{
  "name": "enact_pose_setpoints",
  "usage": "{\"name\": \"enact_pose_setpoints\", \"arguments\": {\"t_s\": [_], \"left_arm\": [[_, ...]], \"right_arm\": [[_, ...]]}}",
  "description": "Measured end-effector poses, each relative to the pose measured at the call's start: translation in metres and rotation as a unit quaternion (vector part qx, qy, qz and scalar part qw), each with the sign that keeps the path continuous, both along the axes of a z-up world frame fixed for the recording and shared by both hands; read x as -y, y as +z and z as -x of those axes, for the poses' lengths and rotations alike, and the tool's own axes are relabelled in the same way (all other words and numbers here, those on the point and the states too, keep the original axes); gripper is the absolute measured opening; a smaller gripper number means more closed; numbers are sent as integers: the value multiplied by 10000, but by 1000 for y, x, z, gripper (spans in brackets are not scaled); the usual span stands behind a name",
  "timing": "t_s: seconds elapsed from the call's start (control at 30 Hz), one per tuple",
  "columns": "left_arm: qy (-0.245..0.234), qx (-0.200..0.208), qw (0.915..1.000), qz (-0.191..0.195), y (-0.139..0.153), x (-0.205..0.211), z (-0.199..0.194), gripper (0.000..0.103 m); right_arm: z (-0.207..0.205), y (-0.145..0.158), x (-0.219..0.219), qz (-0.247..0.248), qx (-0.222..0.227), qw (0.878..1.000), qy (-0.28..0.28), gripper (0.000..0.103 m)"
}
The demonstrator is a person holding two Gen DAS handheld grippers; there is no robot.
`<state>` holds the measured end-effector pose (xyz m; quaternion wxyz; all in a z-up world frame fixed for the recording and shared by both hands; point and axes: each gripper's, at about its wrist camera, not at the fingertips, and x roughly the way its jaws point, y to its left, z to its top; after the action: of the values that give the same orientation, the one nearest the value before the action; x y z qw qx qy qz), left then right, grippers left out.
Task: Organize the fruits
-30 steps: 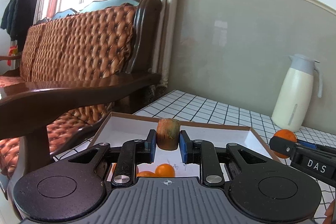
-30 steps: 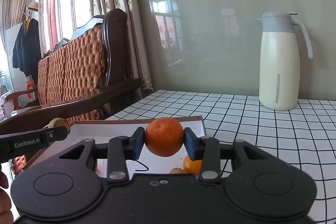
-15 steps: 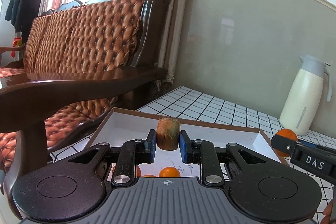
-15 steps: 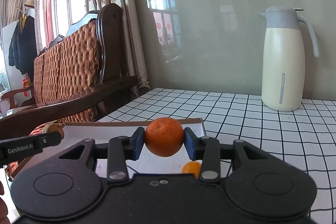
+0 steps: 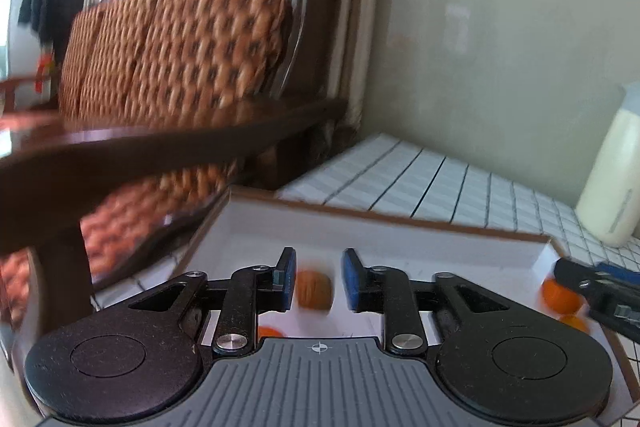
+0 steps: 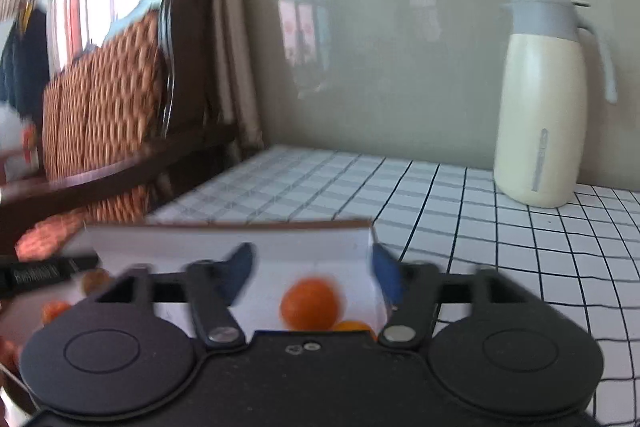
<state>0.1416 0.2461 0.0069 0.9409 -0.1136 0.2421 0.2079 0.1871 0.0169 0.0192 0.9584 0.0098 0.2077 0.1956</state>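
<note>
A shallow white box with a brown rim (image 5: 400, 223) (image 6: 224, 239) lies on the tiled table. My left gripper (image 5: 318, 281) hangs over it, its jaws opening; a brown kiwi (image 5: 315, 294) is blurred between them, free of both pads. My right gripper (image 6: 312, 275) is over the box's right end, jaws opening too. An orange (image 6: 310, 303) is blurred below them, touching neither pad. More oranges (image 6: 352, 326) (image 5: 270, 331) lie in the box. In the left wrist view the right gripper (image 5: 592, 291) shows at the right, with an orange (image 5: 560, 297) under it.
A cream thermos jug (image 6: 540, 107) (image 5: 614, 183) stands on the white tiled table (image 6: 480, 219) by the grey wall. A dark wooden sofa with brown quilted cushions (image 5: 180, 47) sits left of the table, its armrest (image 5: 160, 151) near the box. Curtains hang behind.
Both grippers have gone from shut to open. The kiwi has left the left pads and the orange has dropped from the right pads toward the box. Both hands moved forward over the box.
</note>
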Motion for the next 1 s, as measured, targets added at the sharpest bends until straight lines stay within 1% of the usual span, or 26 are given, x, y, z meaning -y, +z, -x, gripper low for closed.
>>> {"name": "enact_pose_setpoints", "arguments": {"t_s": [0.03,0.07,0.1,0.13,0.17,0.27,0.37,0.57,0.8,1.0], "left_arm": [[69,16,9999,127,1,-1,2,79],[185,226,9995,99,5,0,8,103],[253,477,9985,-101,9,4,15,103],[258,592,9974,-328,14,9,18,103],[232,591,9971,-418,17,11,19,103],[268,556,9973,-401,18,12,21,103],[254,480,9972,-505,19,14,23,103],[259,531,9963,-623,23,13,29,103],[136,493,9952,-837,23,21,33,103],[53,497,9944,-931,24,26,37,103]], "right_arm": [[3,2,3,-82,69,9999,-57,74],[5,5,5,-151,129,9998,-62,76],[5,7,7,-220,147,9996,-32,78],[6,9,9,-320,166,9993,-36,84],[9,10,11,-417,195,9989,-48,89],[12,10,11,-427,243,9988,-32,95],[12,9,9,-397,235,9989,12,96],[14,12,10,-437,210,9988,20,97],[15,16,13,-479,154,9987,51,97],[18,18,14,-478,173,9987,84,97]]}}
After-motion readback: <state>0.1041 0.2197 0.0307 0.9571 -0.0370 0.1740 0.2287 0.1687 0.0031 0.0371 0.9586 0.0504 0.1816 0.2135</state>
